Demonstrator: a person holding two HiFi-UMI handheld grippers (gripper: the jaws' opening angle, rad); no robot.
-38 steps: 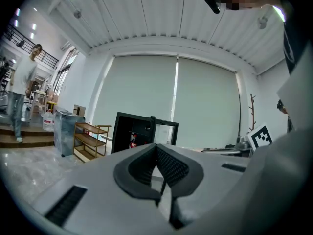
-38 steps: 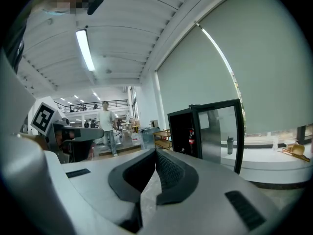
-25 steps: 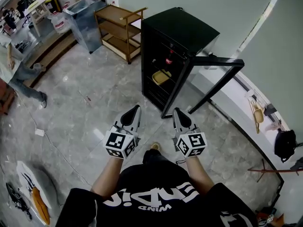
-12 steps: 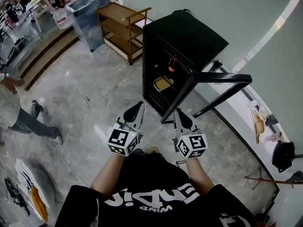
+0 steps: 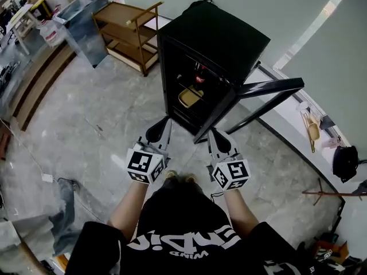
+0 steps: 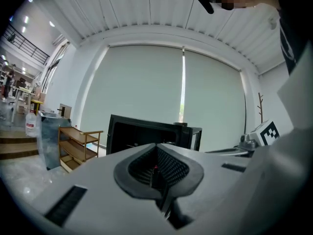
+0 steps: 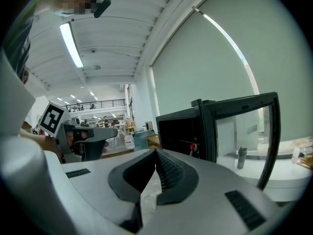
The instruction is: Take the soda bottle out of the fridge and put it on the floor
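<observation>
Soda bottle (image 5: 199, 75) looks upright on the fridge's (image 5: 221, 33) upper shelf, straight ahead btw both grippers, right gripper (image 5: 212, 134) prob nearer than left gripper (image 5: 165, 122); both jaws together, empty.

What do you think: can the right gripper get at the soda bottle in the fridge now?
Likely yes: the fridge door stands open and nothing blocks the right gripper from the soda bottle inside, though it is short of it, jaws shut.
</observation>
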